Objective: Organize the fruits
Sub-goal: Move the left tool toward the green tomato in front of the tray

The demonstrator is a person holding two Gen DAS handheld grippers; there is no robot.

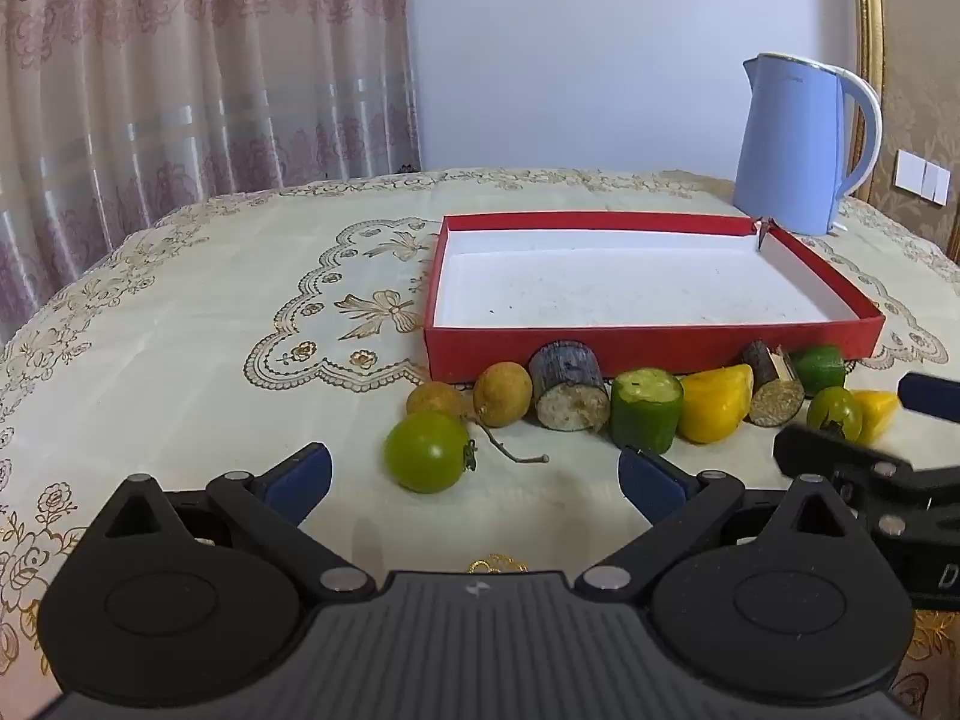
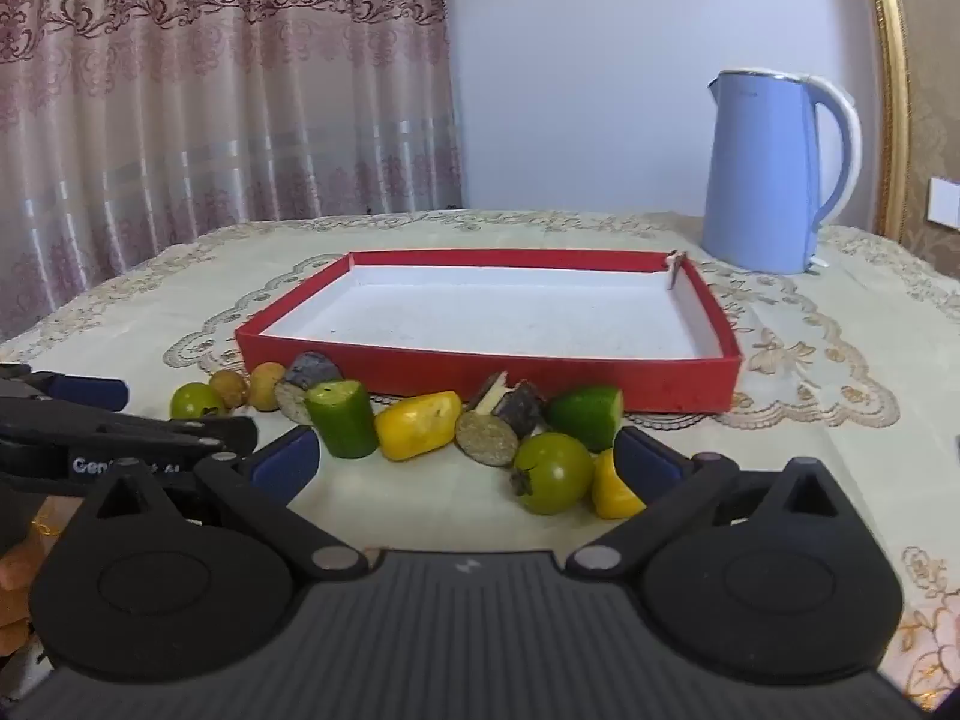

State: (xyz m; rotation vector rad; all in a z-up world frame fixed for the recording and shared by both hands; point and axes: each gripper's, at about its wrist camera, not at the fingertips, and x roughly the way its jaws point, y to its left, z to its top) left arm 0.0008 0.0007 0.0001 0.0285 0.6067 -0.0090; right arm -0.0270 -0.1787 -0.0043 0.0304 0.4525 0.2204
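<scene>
A shallow red box (image 1: 654,345) (image 2: 492,371) with a white, empty floor lies on the table. Fruit pieces lie in a row along its front wall: two brown longans (image 1: 503,393), a purple cane chunk (image 1: 570,387), a green chunk (image 1: 647,409) (image 2: 345,425), a yellow piece (image 1: 717,403) (image 2: 417,425) and darker pieces (image 2: 486,439). My left gripper (image 1: 474,474) stands open, with a green tomato (image 1: 427,450) just ahead between its fingers, untouched. My right gripper (image 2: 468,459) is open too. A second green tomato (image 2: 552,471) and a yellow piece (image 2: 612,487) sit by its right finger.
A blue kettle (image 1: 786,150) (image 2: 762,180) stands behind the box's far right corner. An embroidered cream cloth (image 1: 270,300) covers the table. Curtains hang at the back left, and a gold frame rises at the right. Each gripper shows at the edge of the other's view.
</scene>
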